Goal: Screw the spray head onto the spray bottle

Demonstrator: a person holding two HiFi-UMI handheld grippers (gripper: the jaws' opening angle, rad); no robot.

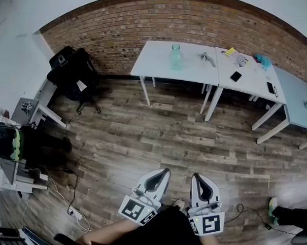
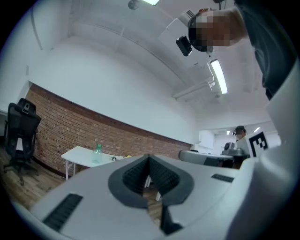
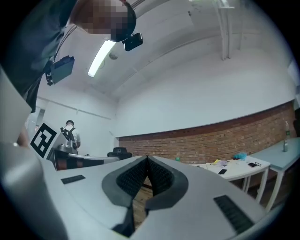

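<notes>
Both your left gripper [image 1: 164, 171] and right gripper [image 1: 196, 176] are pressed together, empty, well short of the white table [image 1: 156, 61]; bottle [image 1: 176, 56] and probable spray head [image 1: 206, 57] stand on it; walk up, then open

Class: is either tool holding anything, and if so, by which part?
Nothing is held. The left tool and the right tool are both shut and empty; the spray bottle stands untouched on the white table across the room.

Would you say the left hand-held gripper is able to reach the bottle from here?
Probably not: the bottle stands on a table far across the floor from the shut left hand-held gripper.
</notes>
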